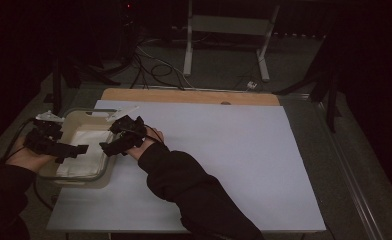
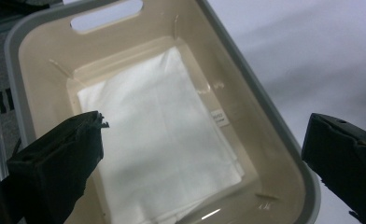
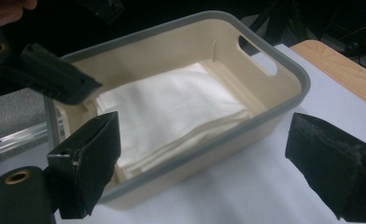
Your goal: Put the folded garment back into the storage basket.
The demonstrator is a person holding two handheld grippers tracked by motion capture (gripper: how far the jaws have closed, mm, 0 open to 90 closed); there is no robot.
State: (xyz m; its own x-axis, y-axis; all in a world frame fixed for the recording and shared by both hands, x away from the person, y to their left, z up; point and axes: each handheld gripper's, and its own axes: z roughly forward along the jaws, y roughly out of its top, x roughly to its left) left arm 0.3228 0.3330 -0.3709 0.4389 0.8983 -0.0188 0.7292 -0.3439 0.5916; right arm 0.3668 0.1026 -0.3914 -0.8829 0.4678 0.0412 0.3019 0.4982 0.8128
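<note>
A beige basket [image 1: 79, 111] with a grey rim stands at the left edge of the white table. A folded white cloth [image 1: 81, 164] lies flat on its bottom. My left gripper [image 1: 76, 150] hovers over the basket's left side, open, with nothing between its jaws. In the left gripper view the cloth [image 2: 162, 140] lies below the wide-apart jaws, inside the basket [image 2: 246, 70]. My right gripper [image 1: 109, 146] is at the basket's right wall, open and empty. In the right gripper view its jaws straddle the near wall of the basket [image 3: 284, 60], with the cloth [image 3: 172, 102] beyond and the left gripper [image 3: 55, 79] at upper left.
The white table sheet [image 1: 224, 160] stretches to the right of the basket. A wooden strip [image 1: 184, 96] runs along the table's far edge. Beyond it on the dark floor are cables [image 1: 154, 65] and a white metal stand [image 1: 224, 25].
</note>
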